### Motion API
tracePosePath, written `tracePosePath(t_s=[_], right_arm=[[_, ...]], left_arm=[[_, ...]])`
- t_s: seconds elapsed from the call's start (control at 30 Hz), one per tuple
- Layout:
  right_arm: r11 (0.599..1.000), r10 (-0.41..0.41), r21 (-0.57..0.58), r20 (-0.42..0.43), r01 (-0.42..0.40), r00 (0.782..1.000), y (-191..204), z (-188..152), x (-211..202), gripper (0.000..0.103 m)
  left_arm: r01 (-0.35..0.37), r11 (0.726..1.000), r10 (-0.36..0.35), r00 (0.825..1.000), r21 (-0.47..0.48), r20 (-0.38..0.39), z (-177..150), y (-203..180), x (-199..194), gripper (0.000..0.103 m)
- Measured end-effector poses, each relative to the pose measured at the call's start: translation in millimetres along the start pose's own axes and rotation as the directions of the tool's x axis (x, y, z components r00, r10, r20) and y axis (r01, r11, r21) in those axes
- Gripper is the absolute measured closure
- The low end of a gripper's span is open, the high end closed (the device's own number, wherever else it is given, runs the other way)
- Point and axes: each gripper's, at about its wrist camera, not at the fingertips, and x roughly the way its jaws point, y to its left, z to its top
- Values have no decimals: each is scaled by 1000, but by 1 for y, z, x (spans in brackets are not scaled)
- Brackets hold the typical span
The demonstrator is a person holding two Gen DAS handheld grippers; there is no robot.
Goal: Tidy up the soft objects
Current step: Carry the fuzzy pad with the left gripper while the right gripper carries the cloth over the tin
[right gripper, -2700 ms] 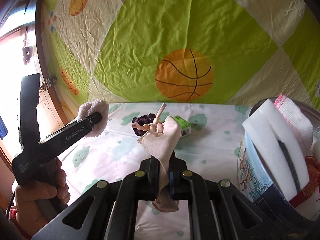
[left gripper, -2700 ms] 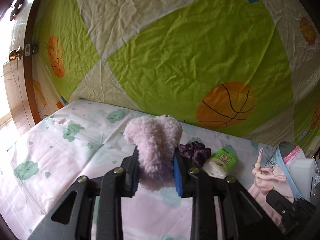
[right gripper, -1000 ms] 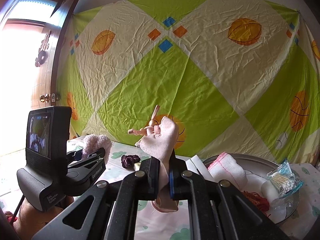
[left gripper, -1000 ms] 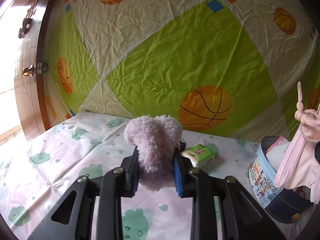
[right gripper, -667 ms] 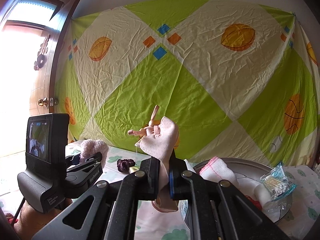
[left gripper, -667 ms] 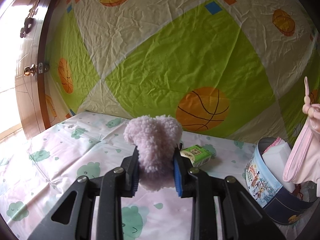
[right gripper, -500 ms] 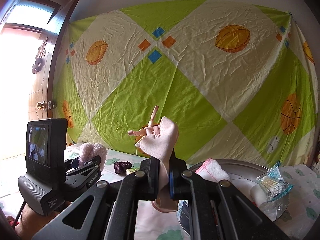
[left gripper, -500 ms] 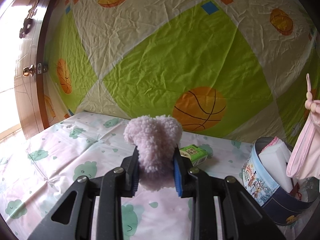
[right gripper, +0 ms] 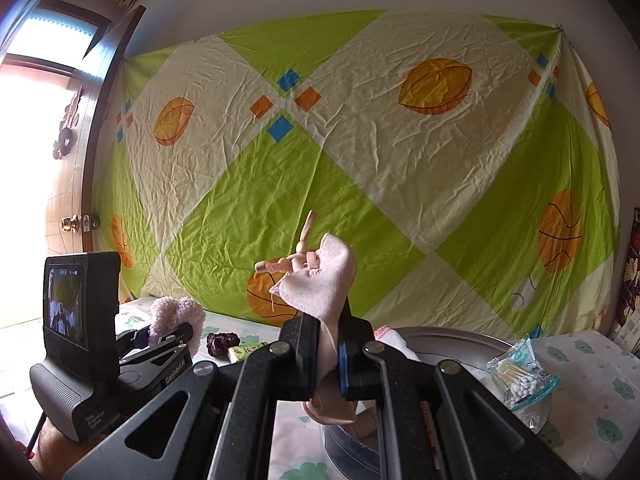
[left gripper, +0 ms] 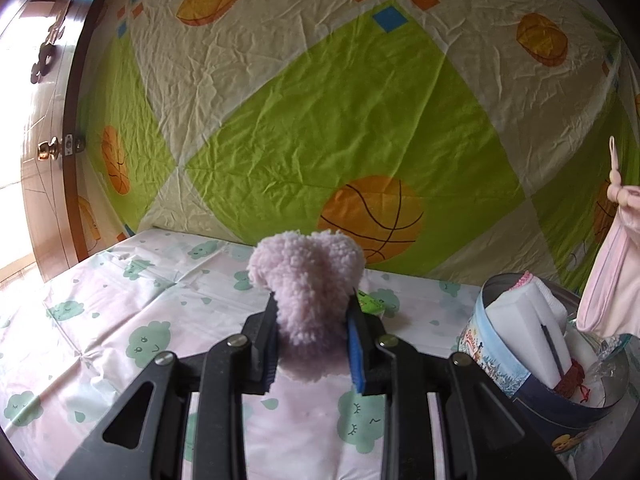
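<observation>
A table under a pale cloth [left gripper: 120, 320] printed with green clouds is standing against a wall hung with a crumpled green-and-cream sheet [left gripper: 320, 120] showing basketballs, and a wooden door [left gripper: 44, 152] with a brass knob is letting in bright daylight on the left. A round tin [left gripper: 492, 356] is sitting at the right of the table, holding white sponges and a red-edged cloth; a packet of cotton swabs [right gripper: 520, 380] is lying on it, and a dark purple scrunchie [right gripper: 222, 343] and a small green carton [right gripper: 244, 352] are resting further back on the cloth. The left gripper [left gripper: 312, 344] is pinching a fluffy lilac plush piece [left gripper: 308, 280] between its narrowly parted blue pads, tilting slightly down above the table. The right gripper [right gripper: 329, 356] is squeezing, jaws nearly together, a pink fabric pouch [right gripper: 320, 284] with a small wooden figure [right gripper: 294, 260] poking out, holding it level above the tin. A hand is gripping the left gripper's handle at the lower left of the right wrist view.
</observation>
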Motion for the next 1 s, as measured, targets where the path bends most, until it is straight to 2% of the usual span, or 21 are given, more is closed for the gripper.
tracePosePath(t_s=[0.4, 1.0], right_arm=[[999, -53, 14, 33, 52, 998, -28, 7, -8, 94], [989, -141, 52, 33, 139, 990, -77, 10, -9, 94]], left_arm=[[45, 999, -45, 999, 17, 15, 2, -33, -12, 77], [137, 989, -139, 989, 50, 42, 16, -83, -25, 77]])
